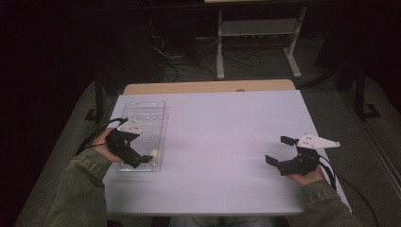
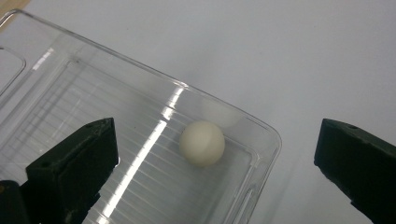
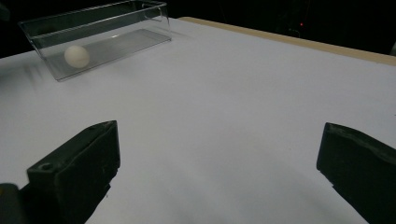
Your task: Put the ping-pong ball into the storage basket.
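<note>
A clear plastic tray [image 1: 142, 103] lies on the left of the white table [image 1: 222, 127]. One off-white ball [image 1: 154, 153] rests in its near right corner. My left gripper [image 1: 142, 159] hangs over that end of the tray, open. In the left gripper view the ball [image 2: 202, 143] lies on the ribbed tray floor [image 2: 140, 154] just beyond the wide-apart jaws of the left gripper [image 2: 215, 135], untouched. My right gripper [image 1: 279, 150] is open above the table's right side, nothing between its fingers. The right gripper [image 3: 219, 130] faces across the table, where the tray [image 3: 93, 11] and ball [image 3: 77, 56] sit far off.
A wooden strip [image 1: 208, 86] borders the table's far edge. Behind it the dark floor holds cables [image 1: 179, 66] and a white metal frame [image 1: 257, 38]. Green sleeves [image 1: 78, 189] enter from the bottom.
</note>
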`<state>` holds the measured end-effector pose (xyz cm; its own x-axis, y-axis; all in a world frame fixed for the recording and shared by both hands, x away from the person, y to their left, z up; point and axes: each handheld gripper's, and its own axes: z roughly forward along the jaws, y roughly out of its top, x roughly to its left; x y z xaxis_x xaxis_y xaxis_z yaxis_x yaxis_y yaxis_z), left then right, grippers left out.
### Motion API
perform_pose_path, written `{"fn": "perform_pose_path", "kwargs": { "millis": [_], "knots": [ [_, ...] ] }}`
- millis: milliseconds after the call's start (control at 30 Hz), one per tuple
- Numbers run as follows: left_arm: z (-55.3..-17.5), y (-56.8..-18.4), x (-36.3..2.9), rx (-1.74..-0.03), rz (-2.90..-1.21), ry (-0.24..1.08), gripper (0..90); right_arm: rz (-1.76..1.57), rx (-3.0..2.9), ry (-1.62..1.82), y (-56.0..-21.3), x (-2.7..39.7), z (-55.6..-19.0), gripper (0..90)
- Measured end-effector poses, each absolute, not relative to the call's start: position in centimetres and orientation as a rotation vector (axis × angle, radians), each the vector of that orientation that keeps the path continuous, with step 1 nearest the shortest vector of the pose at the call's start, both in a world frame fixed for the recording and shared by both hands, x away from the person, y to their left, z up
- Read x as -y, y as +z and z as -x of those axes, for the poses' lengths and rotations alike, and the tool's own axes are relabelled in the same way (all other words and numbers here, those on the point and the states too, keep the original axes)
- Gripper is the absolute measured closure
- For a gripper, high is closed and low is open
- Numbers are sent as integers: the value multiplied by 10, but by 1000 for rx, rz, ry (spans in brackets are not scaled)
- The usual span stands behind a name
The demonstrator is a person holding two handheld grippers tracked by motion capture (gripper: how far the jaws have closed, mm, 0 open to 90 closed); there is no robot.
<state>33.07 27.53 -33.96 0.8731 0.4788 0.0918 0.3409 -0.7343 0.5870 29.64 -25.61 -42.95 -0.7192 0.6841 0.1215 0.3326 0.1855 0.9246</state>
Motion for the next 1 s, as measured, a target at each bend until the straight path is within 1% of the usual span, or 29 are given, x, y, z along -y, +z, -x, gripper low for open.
{"fn": "perform_pose_path", "kwargs": {
  "millis": [133,333,433,533,767,1000],
  "knots": [
    [-326,-342,-283,-620,-2404,326,0,-963,-2148,1544,-429,256,-296,0],
    [-319,-349,-290,-644,-2358,337,0,-965,-2148,1541,-430,255,-296,0],
    [-316,-351,-294,-657,-2278,354,0,-966,-2148,1541,-430,255,-296,0],
    [-313,-353,-295,-669,-2233,381,0,-962,-2147,1542,-430,255,-296,0],
    [-305,-353,-301,-693,-2185,432,0,-962,-2142,1548,-429,255,-295,0],
    [-293,-361,-317,-727,-2048,434,0,-964,-2145,1541,-430,255,-296,0]
  ]
}}
